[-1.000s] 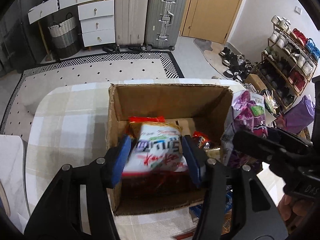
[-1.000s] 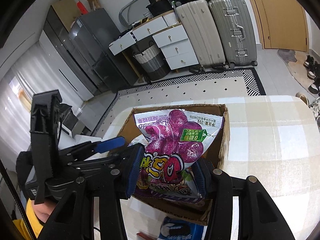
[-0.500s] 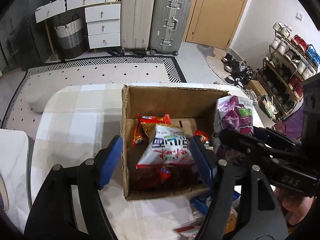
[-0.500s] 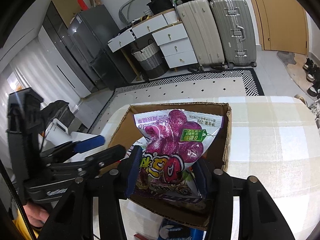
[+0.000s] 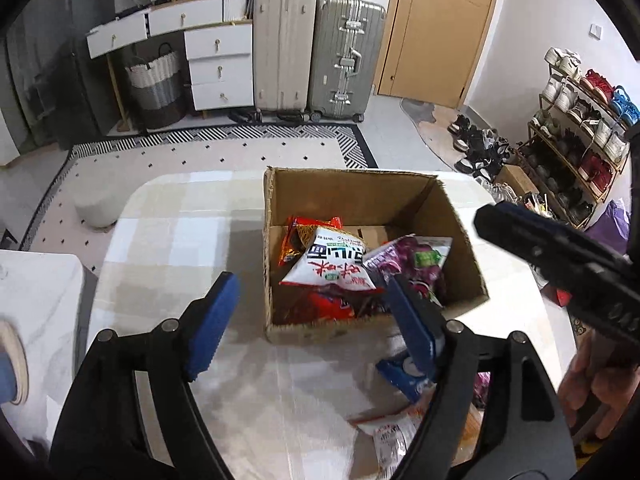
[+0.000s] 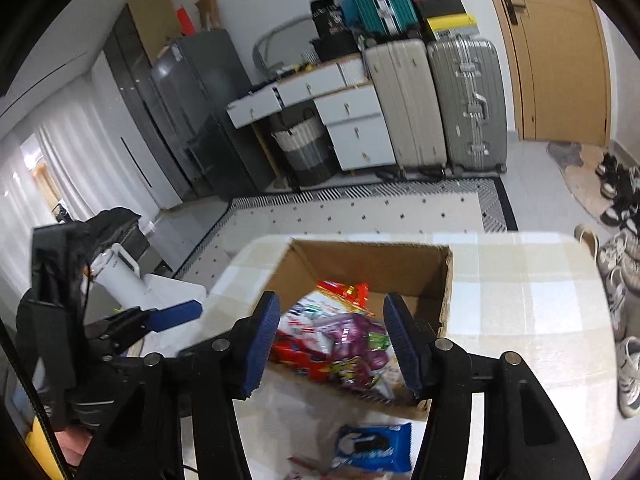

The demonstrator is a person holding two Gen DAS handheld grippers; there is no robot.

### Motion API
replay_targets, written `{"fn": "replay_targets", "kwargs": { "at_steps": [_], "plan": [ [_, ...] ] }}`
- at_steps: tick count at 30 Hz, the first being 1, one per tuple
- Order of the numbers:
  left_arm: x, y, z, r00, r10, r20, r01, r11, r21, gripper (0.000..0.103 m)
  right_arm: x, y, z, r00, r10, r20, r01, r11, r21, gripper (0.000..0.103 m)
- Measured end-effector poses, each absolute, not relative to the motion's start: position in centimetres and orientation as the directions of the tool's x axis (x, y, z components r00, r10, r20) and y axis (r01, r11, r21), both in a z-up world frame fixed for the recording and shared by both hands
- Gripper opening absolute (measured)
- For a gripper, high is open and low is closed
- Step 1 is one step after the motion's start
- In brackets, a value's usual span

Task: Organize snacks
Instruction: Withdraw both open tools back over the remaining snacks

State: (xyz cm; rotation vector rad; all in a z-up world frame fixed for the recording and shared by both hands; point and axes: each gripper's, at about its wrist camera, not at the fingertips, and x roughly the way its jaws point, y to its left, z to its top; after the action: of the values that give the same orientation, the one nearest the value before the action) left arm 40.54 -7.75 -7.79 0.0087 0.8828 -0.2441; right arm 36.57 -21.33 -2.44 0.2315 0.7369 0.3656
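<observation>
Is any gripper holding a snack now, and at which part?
Neither: the left gripper and right gripper are opening, nothing between them.

Two suitcases (image 5: 316, 46) stand beside white drawers (image 5: 218, 68) and a basket (image 5: 154, 84). A shoe rack (image 5: 576, 128) is near the wooden door (image 5: 436, 28).

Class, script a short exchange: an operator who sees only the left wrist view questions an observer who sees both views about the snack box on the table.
Operator: Is the right tool holding anything?
Observer: No. The right tool is opening with nothing gripped; the purple bag lies below it in the box.
Operator: What is the half-hidden blue thing in front of the box?
Observer: A blue cookie pack, lying flat on the table.
</observation>
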Motion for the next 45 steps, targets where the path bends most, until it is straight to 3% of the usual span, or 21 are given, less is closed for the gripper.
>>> {"fn": "replay_targets", "kwargs": {
  "at_steps": [6,10,13,24,30,32,39,45],
  "plan": [
    [34.8,-7.2,-4.2,0.657,-0.224,-0.72,0.231,0.969,-0.091,0.075,30.9,-20.3,2.0,0.752,0.385,-0.535,-0.29,0.922,0.256,0.07],
    [30.2,-7.2,-1.4,0.705,-0.236,-0.669,0.254,0.964,-0.073,0.076,25.0,-18.9,5.1,0.832,0.329,-0.447,-0.312,0.943,0.114,0.095],
    [26.4,-7.1,0.7,0.734,-0.238,-0.636,0.255,0.965,-0.066,0.081,21.2,-18.4,6.7,0.858,0.334,-0.391,-0.335,0.94,0.069,0.095],
    [12.6,-5.1,5.0,0.793,-0.269,-0.546,0.284,0.957,-0.058,0.083,8.0,-18.9,8.0,0.895,0.367,-0.252,-0.348,0.93,0.117,0.101],
    [5.5,-3.7,4.6,0.799,-0.285,-0.529,0.289,0.954,-0.078,0.092,2.8,-19.5,6.5,0.909,0.347,-0.231,-0.323,0.937,0.133,0.102],
    [3.8,-3.2,4.1,0.797,-0.283,-0.533,0.286,0.955,-0.079,0.102,1.7,-20.0,5.6,0.91,0.346,-0.228,-0.317,0.936,0.154,0.102],
    [0.4,-1.9,1.7,0.778,-0.307,-0.549,0.301,0.948,-0.104,0.102,0.0,-21.5,2.5,0.889,0.384,-0.25,-0.319,0.91,0.264,0.102],
    [0.9,-0.6,-0.7,0.779,-0.304,-0.548,0.289,0.95,-0.116,0.102,-0.8,-20.8,-0.1,0.902,0.355,-0.247,-0.32,0.932,0.17,0.102]
  ]
}}
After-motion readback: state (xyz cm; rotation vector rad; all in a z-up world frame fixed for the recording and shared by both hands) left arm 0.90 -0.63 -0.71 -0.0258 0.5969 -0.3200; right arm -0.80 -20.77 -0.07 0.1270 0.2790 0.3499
